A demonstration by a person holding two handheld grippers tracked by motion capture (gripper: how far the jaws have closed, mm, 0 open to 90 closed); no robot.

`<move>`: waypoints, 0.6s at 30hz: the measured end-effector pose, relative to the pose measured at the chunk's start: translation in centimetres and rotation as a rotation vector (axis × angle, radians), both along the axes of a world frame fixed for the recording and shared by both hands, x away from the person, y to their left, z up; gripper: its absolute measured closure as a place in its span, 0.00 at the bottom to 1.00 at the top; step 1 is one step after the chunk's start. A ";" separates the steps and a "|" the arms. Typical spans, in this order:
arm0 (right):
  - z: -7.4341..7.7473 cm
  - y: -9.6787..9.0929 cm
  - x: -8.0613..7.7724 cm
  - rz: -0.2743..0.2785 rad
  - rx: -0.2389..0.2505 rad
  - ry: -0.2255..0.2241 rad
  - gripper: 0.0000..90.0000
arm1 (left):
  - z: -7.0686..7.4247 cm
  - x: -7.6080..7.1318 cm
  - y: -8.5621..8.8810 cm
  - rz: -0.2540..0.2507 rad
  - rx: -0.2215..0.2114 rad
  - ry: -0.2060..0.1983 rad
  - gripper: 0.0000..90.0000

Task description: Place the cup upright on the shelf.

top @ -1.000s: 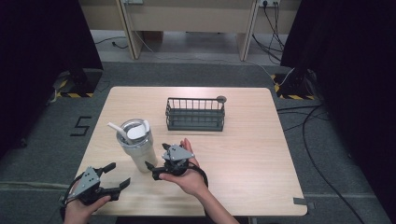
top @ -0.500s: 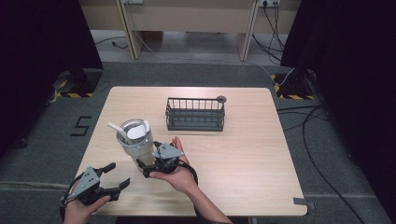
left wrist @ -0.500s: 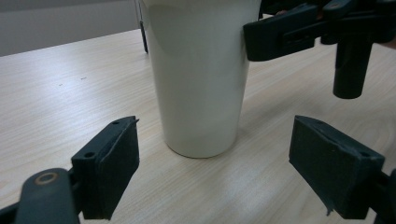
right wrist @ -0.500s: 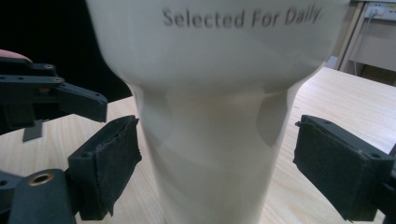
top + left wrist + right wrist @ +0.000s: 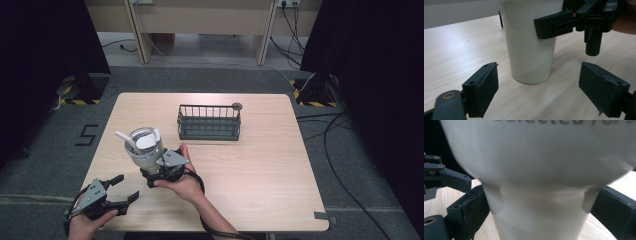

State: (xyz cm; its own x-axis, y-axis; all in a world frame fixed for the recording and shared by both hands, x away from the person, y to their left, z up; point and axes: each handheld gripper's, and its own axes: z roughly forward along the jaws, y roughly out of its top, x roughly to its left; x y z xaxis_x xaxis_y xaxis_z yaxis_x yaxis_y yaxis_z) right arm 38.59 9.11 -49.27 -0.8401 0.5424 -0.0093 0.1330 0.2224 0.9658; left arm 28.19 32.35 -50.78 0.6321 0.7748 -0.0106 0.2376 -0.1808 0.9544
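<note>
**White cup flanked by opened jaws**

The white cup (image 5: 144,150) stands upright on the wooden table (image 5: 260,165), left of the wire basket (image 5: 209,122). The right gripper (image 5: 161,172), its jaws just opening, straddles the cup's lower body. The left gripper (image 5: 121,189) rests nearby, jaws spread, holding nothing.

**A pale bench on a grey floor, dark drapes either side**

The wooden bench (image 5: 260,165) stands on grey carpet (image 5: 345,210). Black curtains (image 5: 370,60) hang left and right. Behind runs light wooden furniture (image 5: 200,20). Cables (image 5: 340,145) trail across the floor, and yellow-black hazard tape (image 5: 307,102) marks two spots.
</note>
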 end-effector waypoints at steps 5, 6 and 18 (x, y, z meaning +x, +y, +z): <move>-0.4 0.4 0.2 0.008 0.026 -0.014 0.10 | 0.0 0.0 -0.1 -0.005 0.004 0.002 0.17; -0.4 0.4 0.2 0.008 0.026 -0.014 0.10 | 0.0 0.0 -0.1 -0.005 0.004 0.002 0.17; -0.3 0.4 0.2 0.010 0.027 -0.033 0.11 | -0.1 0.0 -0.1 -0.006 -0.001 0.004 0.17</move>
